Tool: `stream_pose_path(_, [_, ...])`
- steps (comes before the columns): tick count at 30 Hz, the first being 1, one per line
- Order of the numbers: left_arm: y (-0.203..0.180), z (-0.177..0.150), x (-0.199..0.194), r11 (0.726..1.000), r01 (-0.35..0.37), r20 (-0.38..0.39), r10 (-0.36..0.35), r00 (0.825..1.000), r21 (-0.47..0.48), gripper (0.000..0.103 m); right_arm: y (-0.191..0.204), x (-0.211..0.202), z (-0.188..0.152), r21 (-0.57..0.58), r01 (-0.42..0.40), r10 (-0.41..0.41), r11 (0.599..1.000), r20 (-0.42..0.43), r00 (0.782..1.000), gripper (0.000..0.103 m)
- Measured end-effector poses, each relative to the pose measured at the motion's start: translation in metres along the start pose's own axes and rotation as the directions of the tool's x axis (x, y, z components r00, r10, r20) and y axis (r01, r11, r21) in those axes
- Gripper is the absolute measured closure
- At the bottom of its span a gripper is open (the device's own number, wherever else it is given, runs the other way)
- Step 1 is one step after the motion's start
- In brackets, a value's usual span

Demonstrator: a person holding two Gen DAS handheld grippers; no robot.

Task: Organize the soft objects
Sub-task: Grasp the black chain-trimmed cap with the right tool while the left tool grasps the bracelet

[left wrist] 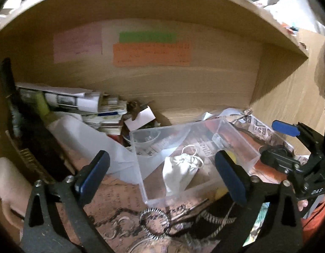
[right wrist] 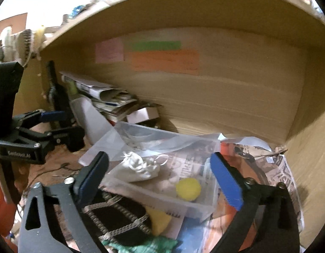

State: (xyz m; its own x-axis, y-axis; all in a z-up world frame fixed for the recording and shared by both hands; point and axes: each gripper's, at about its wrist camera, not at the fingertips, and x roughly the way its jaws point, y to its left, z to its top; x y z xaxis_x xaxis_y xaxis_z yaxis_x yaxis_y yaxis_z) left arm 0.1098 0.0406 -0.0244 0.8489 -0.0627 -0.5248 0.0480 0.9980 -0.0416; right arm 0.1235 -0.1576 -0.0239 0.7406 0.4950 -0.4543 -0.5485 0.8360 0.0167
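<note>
— Wooden shelving (left wrist: 183, 88) is seen behind everything, with pink, green and orange notes stuck to its back panel. What is found at the far left?

— A dark bottle (left wrist: 16, 109) is stood upright at the left wall, and a pile of papers (left wrist: 82, 103) is stacked just beside it. The left gripper (left wrist: 162, 175) is held with its fingers spread wide, nothing pinched between them.

— And in the middle?

— A clear plastic box (right wrist: 141, 191) is set on newspaper (right wrist: 285, 175). A white drawstring pouch (right wrist: 141, 166) is lain inside it, and a yellow pompom (right wrist: 188, 189) is placed to the pouch's right, near but apart. A black mesh item (right wrist: 118, 217) and a green fabric piece (right wrist: 149, 244) are left outside the box, at its near side.

— And on the right?

— The right gripper (right wrist: 160, 181) is held over the box's near edge, fingers parted, nothing gripped
</note>
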Motion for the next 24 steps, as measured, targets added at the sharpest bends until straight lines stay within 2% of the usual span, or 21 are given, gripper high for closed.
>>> stream_pose_path(5, [0.005,-0.023,-0.006,1.0,-0.002,-0.042,0.001,0.999,-0.011,0.001,0.011,-0.005,-0.015,-0.001,-0.041,0.041,0.999,-0.03,0.999,0.001])
stream_pose_path(8, [0.012,-0.041,0.001,1.0,-0.022,-0.097,0.019,0.995,-0.022,0.001,0.016,0.001,-0.027,-0.005,-0.05,0.05,0.999,-0.072,0.996,0.001])
stream_pose_path(13, [0.031,-0.072,0.023,0.996,-0.069,-0.197,0.056,0.979,-0.059,0.001,0.019,0.016,-0.045,0.029,-0.081,0.085,0.996,-0.15,0.985,0.001])
stream_pose_path(16, [0.038,-0.087,0.035,0.997,-0.043,-0.234,0.025,0.972,-0.071,0.002,0.016,0.028,-0.054,0.07,-0.115,0.127,0.991,-0.197,0.972,0.001])
stream_pose_path(17, [0.04,-0.091,0.041,0.996,-0.034,-0.254,0.012,0.967,-0.084,0.006,0.016,0.032,-0.056,0.081,-0.127,0.142,0.989,-0.212,0.967,0.001])
stream_pose_path(19, [0.042,-0.096,0.05,0.995,-0.025,-0.289,-0.002,0.957,-0.092,0.027,0.017,0.036,-0.06,0.092,-0.144,0.162,0.985,-0.227,0.96,0.001])
stream_pose_path(23, [0.041,-0.1,0.061,0.995,-0.007,-0.317,-0.025,0.948,-0.101,0.043,0.02,0.043,-0.064,0.102,-0.151,0.172,0.983,-0.244,0.954,0.002])
stream_pose_path(24, [0.04,-0.101,0.065,0.995,-0.005,-0.322,-0.027,0.946,-0.1,0.051,0.021,0.044,-0.065,0.104,-0.148,0.169,0.984,-0.245,0.954,0.007])
